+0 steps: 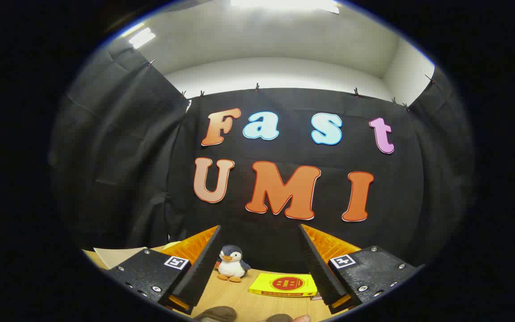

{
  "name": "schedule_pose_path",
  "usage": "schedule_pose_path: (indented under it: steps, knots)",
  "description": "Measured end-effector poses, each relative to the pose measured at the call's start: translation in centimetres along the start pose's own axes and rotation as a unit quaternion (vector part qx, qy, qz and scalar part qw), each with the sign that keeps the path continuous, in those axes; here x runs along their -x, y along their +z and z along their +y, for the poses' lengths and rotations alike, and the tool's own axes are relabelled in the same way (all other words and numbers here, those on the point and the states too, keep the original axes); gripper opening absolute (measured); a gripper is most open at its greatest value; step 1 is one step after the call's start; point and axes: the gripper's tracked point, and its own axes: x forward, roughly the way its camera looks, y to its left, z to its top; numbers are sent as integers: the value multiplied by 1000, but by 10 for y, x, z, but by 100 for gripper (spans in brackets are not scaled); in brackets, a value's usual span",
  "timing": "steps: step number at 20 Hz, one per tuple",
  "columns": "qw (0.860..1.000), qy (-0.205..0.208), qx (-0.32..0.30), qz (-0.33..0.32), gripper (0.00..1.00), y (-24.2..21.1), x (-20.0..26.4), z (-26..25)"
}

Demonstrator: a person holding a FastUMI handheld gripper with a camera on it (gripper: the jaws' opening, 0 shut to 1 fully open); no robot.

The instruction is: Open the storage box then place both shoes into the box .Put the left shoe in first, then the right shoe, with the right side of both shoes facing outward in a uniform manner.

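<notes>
My gripper [259,228] is raised above a wooden table [239,295] and points at the booth's back wall. Its fingers stand wide open with nothing between them. Low between the fingers, at the near edge of the table, two dark brown rounded shapes [215,314] [280,318] peek up. They may be the tops of the shoes, but too little shows to tell. A pale flat panel [116,255] lies beyond the left finger; whether it belongs to the storage box I cannot tell.
A small plush penguin [232,264] stands on the table just inside the left finger. A flat yellow box with a red round mark [283,285] lies beside it, nearer the right finger. Black cloth walls close the booth behind and at both sides.
</notes>
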Motion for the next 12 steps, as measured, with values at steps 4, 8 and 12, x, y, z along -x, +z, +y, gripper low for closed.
schedule_pose_path:
  steps: [4,8,12]
  knots:
    - [1000,2,-8,13,99,-6,2,1]
    - [999,10,-1,32,99,-15,6,7]
    - [997,20,-9,72,99,-34,7,19]
